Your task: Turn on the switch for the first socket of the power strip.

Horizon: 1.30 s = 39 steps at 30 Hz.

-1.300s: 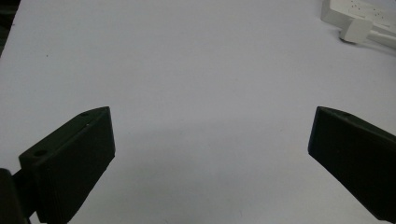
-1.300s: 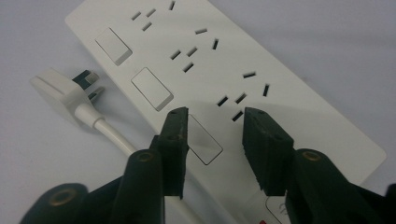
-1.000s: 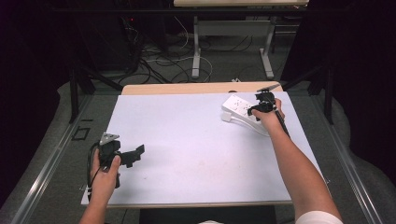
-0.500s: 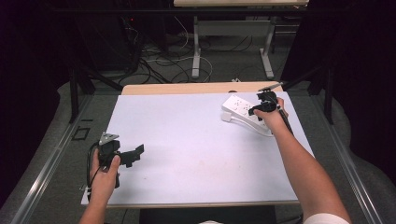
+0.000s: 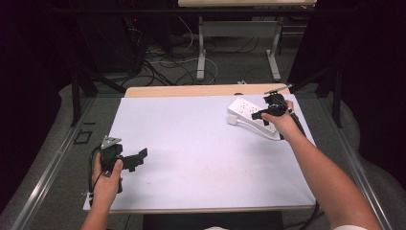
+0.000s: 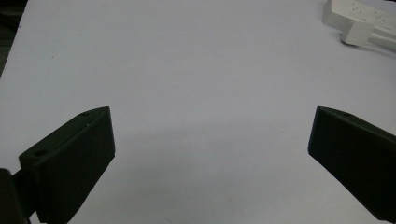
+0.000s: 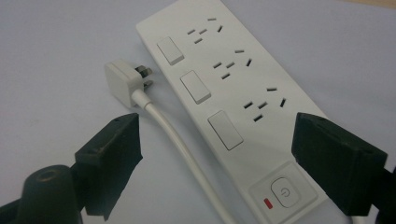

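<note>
High view: right gripper at the power strip, left gripper idle

High view. The counter (image 5: 201, 158) carries a white sheet. The power strip (image 5: 250, 115) lies flat near the far right corner of the sheet. The right gripper (image 5: 274, 106) is held over the near end of the strip. The left gripper (image 5: 125, 160) is held above the near left part of the sheet, well apart from the strip, and points to the right. The right jaw state cannot be read here.

Left gripper view. The jaws stand wide apart with nothing between them; bare sheet lies below. The strip (image 6: 362, 13) and its plug (image 6: 357, 32) show at the top right corner, far from the jaws.

Right gripper view. The jaws stand wide apart and clamp nothing. The strip (image 7: 224, 79) runs diagonally between them. It has three socket groups, each with a rocker switch alongside. A power button (image 7: 286, 192) with a red mark beside it sits at the near end, just inside the right-hand jaw. The plug (image 7: 123, 82) lies on the sheet just beside the strip, pins toward it, not inserted. Its cable (image 7: 182, 144) runs from the plug toward the camera, alongside the strip, passing the left-hand jaw.
</note>
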Each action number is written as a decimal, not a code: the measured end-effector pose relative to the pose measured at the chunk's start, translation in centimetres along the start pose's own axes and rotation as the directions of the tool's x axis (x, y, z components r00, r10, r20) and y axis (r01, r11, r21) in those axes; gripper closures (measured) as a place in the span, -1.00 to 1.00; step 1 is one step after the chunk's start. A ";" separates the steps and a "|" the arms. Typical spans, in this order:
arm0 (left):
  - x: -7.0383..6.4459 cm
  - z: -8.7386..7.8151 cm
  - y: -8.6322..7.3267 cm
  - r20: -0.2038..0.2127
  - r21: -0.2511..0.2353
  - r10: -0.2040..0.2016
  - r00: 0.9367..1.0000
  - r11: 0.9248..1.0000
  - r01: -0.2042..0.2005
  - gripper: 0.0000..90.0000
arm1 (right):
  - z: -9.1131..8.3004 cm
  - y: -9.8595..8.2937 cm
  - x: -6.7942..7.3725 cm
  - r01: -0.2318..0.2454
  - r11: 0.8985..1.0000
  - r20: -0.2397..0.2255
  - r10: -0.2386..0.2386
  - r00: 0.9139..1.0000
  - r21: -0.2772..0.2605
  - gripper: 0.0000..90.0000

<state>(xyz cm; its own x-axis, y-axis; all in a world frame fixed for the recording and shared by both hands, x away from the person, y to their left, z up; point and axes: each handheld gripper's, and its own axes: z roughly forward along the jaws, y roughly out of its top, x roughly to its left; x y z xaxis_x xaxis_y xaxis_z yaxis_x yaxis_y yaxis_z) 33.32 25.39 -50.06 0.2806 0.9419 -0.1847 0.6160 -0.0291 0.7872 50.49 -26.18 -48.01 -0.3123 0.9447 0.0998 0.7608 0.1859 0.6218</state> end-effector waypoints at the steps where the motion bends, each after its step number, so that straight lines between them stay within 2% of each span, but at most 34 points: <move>1: 0.0 0.0 0.0 0.000 0.000 -0.001 1.000 1.000 0.001 -0.99 | -0.2 -0.1 0.1 0.009 1.000 -0.005 -0.009 1.000 -0.006 -0.67; 5: 0.0 0.0 0.0 -0.001 -0.003 -0.004 1.000 1.000 0.004 -0.99 | -1.1 -0.3 0.5 0.019 1.000 -0.001 -0.019 1.000 -0.021 -0.75; 11: 0.0 -0.1 0.0 -0.001 -0.003 -0.005 1.000 1.000 0.005 -0.99 | -2.4 -0.5 1.1 0.030 0.998 -0.019 -0.031 0.999 -0.061 -1.00; 17: 0.0 -0.2 0.1 0.000 -0.005 -0.008 1.000 1.000 0.008 -0.99 | -3.4 -0.8 1.8 0.061 0.995 -0.032 -0.063 0.997 -0.077 -1.00; 18: 0.0 -0.2 0.1 0.000 -0.004 -0.008 1.000 1.000 0.008 -0.99 | -3.6 -0.9 1.9 0.081 0.994 -0.034 -0.084 0.996 -0.080 -1.00; 28: -0.1 -0.2 0.1 0.001 -0.005 -0.007 1.000 1.000 0.007 -0.99 | -5.3 -1.7 3.0 0.163 0.979 -0.042 -0.169 0.985 -0.122 -1.00; 30: -0.1 -0.2 0.1 0.001 -0.005 -0.006 1.000 1.000 0.006 -0.99 | -5.6 -1.9 3.1 0.173 0.976 -0.045 -0.180 0.983 -0.130 -1.00; 35: -0.1 -0.3 0.1 0.002 -0.004 -0.005 1.000 1.000 0.005 -0.99 | -6.5 -2.6 3.4 0.158 0.979 -0.072 -0.169 0.983 -0.129 -1.00; 39: -0.1 -0.2 0.1 0.001 -0.007 -0.005 1.000 1.000 0.005 -0.99 | -7.3 -3.1 3.7 0.168 0.977 -0.081 -0.179 0.981 -0.130 -1.00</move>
<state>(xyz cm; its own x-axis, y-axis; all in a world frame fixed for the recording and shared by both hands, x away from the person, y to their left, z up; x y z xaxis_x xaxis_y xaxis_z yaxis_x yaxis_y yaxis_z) 33.16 25.34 -49.82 0.2782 0.9416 -0.1895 0.6124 -0.0218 0.7902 42.84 -25.27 -43.86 -0.4883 0.8713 0.0493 0.6171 0.3048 0.7255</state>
